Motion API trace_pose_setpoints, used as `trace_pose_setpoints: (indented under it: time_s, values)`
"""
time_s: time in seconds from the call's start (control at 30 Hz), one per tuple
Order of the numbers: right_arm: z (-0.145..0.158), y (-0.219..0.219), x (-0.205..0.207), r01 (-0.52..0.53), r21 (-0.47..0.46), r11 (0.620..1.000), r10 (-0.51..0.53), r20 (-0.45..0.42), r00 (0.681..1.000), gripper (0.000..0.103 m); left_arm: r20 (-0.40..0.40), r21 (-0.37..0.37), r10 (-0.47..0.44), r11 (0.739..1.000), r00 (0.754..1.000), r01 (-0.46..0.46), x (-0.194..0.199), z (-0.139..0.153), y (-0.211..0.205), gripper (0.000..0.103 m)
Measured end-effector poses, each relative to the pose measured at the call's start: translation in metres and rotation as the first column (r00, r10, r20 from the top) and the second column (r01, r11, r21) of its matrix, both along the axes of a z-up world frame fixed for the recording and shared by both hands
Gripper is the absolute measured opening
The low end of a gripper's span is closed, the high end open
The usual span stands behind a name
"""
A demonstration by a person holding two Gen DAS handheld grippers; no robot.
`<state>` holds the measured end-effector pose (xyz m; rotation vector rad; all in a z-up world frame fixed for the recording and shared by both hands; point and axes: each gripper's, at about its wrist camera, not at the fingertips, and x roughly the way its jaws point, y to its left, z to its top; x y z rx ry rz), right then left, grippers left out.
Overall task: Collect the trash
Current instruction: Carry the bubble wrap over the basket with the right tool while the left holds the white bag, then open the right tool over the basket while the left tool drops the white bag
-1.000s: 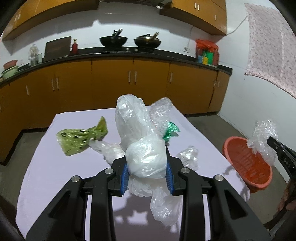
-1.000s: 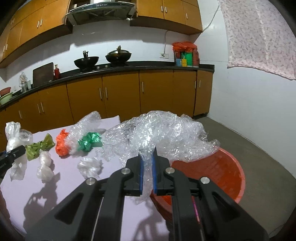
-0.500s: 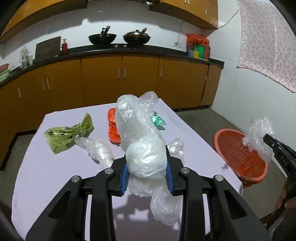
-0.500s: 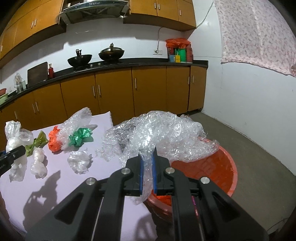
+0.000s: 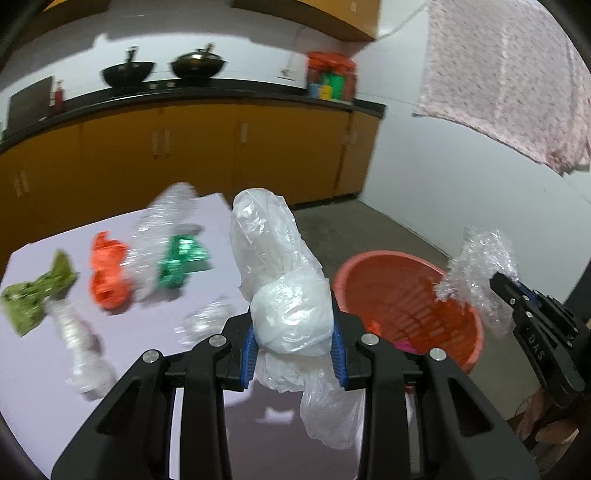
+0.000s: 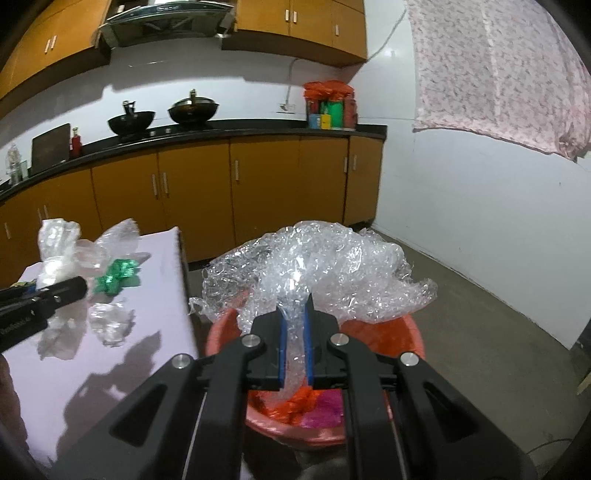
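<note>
Over basket (image 6: 413,332), right tongs (image 6: 295,332) pinch bubble wrap (image 6: 325,266).

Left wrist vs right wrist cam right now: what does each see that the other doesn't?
Left wrist only: the olive green bag and orange wrapper on the table, blurred.

Right wrist only: the range hood and the pink scrap lying in the basket, seen clearly.

Both: the red basket, white plastic bag clamped in the left gripper, bubble wrap clamped in the right gripper over the basket, green foil wrapper.
</note>
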<state>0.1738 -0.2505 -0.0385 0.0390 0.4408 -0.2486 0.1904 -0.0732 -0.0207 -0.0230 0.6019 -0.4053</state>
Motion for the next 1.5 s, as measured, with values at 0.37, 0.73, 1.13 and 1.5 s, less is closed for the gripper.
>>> trace_pose_setpoints:
  time_s: [0.37, 0.73, 1.13, 1.5]
  values:
    - [-0.012, -0.032, 0.013, 0.027, 0.029, 0.999, -0.027, -0.013, 1.000, 0.009, -0.036, 0.031, -0.116, 0.993, 0.993, 0.117, 0.022, -0.013, -0.057, 0.033]
    - [-0.024, -0.041, 0.024, 0.044, 0.037, 0.998, -0.043, -0.028, 0.999, 0.009, -0.073, 0.061, -0.190, 0.979, 0.979, 0.194, 0.035, -0.026, -0.102, 0.033]
    - [-0.035, -0.052, 0.030, 0.050, 0.064, 0.997, -0.048, -0.032, 0.998, 0.011, -0.095, 0.071, -0.240, 0.966, 0.966, 0.247, 0.045, -0.035, -0.129, 0.035]
    - [-0.042, -0.064, 0.022, 0.060, 0.122, 0.991, -0.058, -0.025, 0.998, 0.037, -0.128, 0.060, -0.198, 0.977, 0.972, 0.207, 0.051, -0.044, -0.114, 0.059]
